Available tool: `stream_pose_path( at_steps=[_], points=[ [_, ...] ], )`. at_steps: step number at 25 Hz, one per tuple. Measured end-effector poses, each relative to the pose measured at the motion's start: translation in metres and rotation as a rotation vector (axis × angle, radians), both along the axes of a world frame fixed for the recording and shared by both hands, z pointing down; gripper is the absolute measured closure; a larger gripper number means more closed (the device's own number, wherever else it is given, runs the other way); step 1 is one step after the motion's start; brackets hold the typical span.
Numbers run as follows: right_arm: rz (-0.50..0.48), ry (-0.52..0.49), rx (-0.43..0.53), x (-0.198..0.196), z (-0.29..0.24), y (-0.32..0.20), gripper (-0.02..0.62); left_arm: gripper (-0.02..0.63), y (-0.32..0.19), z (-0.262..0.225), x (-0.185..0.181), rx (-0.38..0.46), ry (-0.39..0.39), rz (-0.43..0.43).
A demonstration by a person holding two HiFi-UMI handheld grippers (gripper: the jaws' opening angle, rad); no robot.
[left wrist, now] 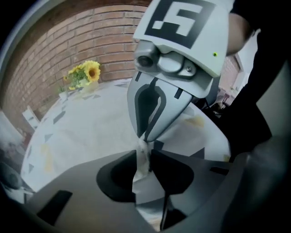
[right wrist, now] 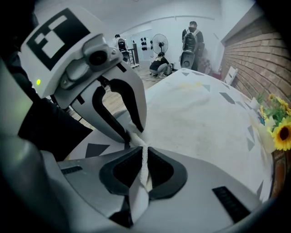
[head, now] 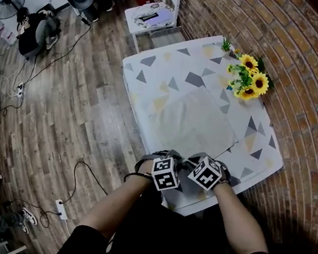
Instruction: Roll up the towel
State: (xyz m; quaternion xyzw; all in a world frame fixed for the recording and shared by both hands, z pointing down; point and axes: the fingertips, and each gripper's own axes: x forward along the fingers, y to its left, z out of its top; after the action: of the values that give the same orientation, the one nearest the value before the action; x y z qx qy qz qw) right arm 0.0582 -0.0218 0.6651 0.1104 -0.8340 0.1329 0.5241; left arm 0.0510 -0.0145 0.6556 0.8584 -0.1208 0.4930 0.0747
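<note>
left gripper (left wrist: 144,155): your jaws are nearly together, pinching a thin fold of the towel's near edge between the tips.
right gripper (right wrist: 142,160): same hold, with the jaws a narrow slit apart and a ridge of the same edge squeezed between the pads.
the pair: your two grippers face each other tip to tip (the marker cubes sit side by side in the head view), both pointing steeply down at the near edge of the table.
towel (head: 192,123): pale, lying flat on the table, running from your grippers toward the far side; only the gripped edge is lifted.
table (head: 157,63): covered in a light cloth printed with triangles.
sunflowers (head: 249,78): at the table's far right corner, against the brick wall (head: 311,70).
fan (head: 2,0): on the wooden floor, well apart on your left.
</note>
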Motion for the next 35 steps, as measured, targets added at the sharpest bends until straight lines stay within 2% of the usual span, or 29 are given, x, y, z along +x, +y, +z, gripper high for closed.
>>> stream_pose_path(
  at_steps=[1, 3, 7, 10, 13, 16, 19, 22, 24, 29, 31, 33, 35],
  points=[
    [-0.002, 0.003, 0.001, 0.0, 0.0, -0.001, 0.541, 0.484, -0.001, -0.004, 0.0, 0.056, -0.019, 0.017],
    [-0.008, 0.006, 0.002, -0.001, 0.0, -0.003, 0.54, 0.482, 0.0, -0.01, 0.004, 0.14, -0.041, 0.068],
    [-0.002, 0.0, -0.015, 0.0, 0.001, -0.005, 0.537, 0.5, 0.005, -0.008, 0.013, 0.183, -0.061, 0.148],
    [0.011, -0.014, 0.009, 0.001, -0.004, -0.008, 0.518, 0.54, 0.001, -0.002, 0.011, 0.163, -0.06, 0.132],
    [0.01, -0.058, 0.07, 0.004, -0.018, -0.01, 0.511, 0.551, -0.005, 0.001, 0.008, 0.111, -0.035, 0.089],
    [-0.047, -0.093, 0.074, 0.002, -0.022, 0.002, 0.522, 0.551, -0.012, 0.003, 0.004, 0.043, 0.001, 0.025],
    [-0.082, -0.056, 0.08, 0.004, -0.011, 0.007, 0.513, 0.549, -0.015, 0.003, 0.002, -0.019, 0.036, -0.031],
    [-0.082, -0.023, 0.102, 0.005, -0.003, 0.004, 0.503, 0.534, -0.022, -0.004, -0.002, 0.025, 0.033, -0.05],
    [-0.091, -0.011, 0.113, 0.005, -0.001, 0.001, 0.499, 0.525, -0.023, -0.012, -0.002, 0.098, 0.017, -0.019],
    [-0.088, -0.016, 0.113, 0.005, 0.0, -0.002, 0.529, 0.515, -0.003, -0.009, 0.005, 0.181, -0.074, 0.186],
    [-0.071, -0.028, 0.093, 0.005, 0.0, -0.002, 0.551, 0.457, -0.002, 0.001, 0.004, 0.183, -0.113, 0.206],
    [-0.06, -0.04, 0.066, 0.004, -0.003, -0.001, 0.555, 0.459, -0.005, 0.007, 0.003, 0.168, -0.119, 0.194],
    [-0.053, -0.057, 0.022, 0.005, -0.007, 0.002, 0.557, 0.536, -0.005, 0.008, 0.004, 0.132, -0.105, 0.185]
  ],
)
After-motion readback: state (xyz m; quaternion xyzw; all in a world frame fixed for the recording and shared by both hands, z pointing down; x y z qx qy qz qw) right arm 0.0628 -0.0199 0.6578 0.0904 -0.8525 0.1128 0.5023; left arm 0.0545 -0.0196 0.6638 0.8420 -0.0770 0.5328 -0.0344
